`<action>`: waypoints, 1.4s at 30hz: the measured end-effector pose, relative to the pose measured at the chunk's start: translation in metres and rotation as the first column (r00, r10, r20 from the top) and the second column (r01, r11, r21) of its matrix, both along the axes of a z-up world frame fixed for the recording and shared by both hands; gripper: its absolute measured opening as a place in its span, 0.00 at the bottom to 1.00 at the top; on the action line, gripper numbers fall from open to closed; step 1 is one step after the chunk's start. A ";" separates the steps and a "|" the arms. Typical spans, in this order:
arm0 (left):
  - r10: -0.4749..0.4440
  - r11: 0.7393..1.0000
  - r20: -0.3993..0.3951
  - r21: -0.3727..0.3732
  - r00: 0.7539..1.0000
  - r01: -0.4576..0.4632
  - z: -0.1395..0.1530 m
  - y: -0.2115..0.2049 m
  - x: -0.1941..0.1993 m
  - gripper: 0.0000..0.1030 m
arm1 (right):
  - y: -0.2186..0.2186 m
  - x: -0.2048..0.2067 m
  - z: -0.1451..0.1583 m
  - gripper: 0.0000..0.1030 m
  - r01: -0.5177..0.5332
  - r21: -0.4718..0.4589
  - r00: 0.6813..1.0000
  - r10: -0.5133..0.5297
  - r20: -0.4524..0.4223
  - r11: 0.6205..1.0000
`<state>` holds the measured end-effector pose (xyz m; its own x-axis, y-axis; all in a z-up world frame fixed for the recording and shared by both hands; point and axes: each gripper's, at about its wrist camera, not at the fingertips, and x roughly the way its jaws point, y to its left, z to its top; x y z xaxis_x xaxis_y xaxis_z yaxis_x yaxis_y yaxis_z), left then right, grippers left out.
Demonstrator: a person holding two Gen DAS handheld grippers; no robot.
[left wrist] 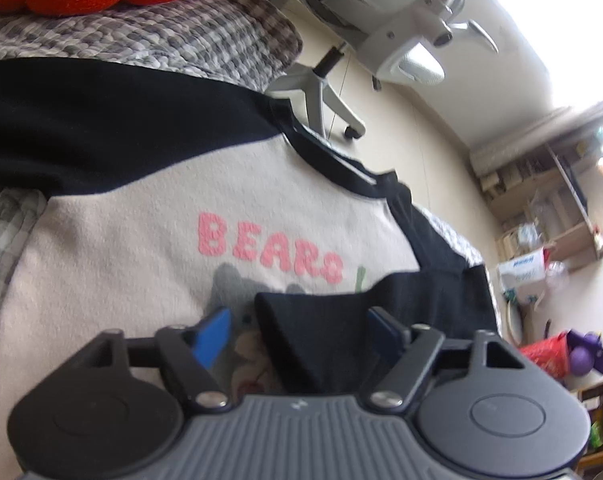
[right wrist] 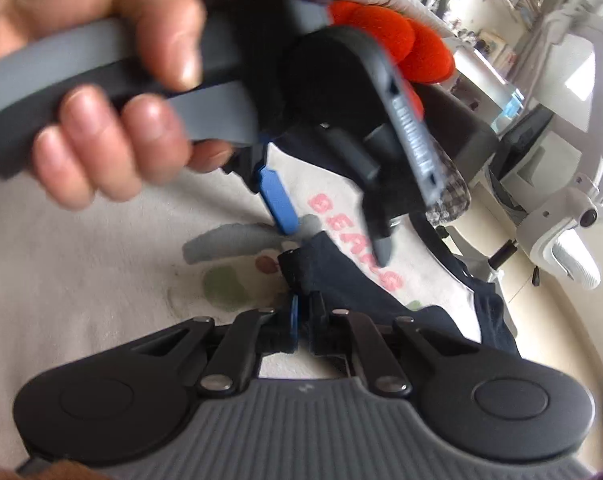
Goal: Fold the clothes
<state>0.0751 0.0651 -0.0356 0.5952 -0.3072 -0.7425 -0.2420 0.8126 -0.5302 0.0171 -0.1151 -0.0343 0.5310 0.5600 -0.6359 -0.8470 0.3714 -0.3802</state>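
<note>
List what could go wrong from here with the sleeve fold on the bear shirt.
1. The right tool pinches only the edge of the dark sleeve; it may slip free when pulled.
2. The left tool stands open around the same sleeve, very near the other tool, so they could collide.
3. Dragging may wrinkle the cream shirt on the bed.

Bright daylight blows out the window (left wrist: 561, 20); both fisheye views curve at edges, with motion blur.
</note>
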 end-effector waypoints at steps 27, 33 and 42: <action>0.115 0.952 -0.020 -0.284 0.993 -0.116 -0.010 0.014 -0.013 0.22 | -0.008 0.005 0.018 0.04 0.071 0.214 0.997 -0.075 0.007 0.974; 0.179 0.946 -0.025 -0.271 0.984 -0.179 -0.007 0.027 -0.016 0.21 | -0.008 0.006 0.016 0.04 0.080 0.206 0.995 -0.091 0.040 0.975; 0.172 0.913 -0.048 -0.368 0.984 -0.178 -0.013 0.035 -0.015 0.33 | -0.009 0.013 0.020 0.04 0.125 0.238 0.991 -0.134 0.023 0.963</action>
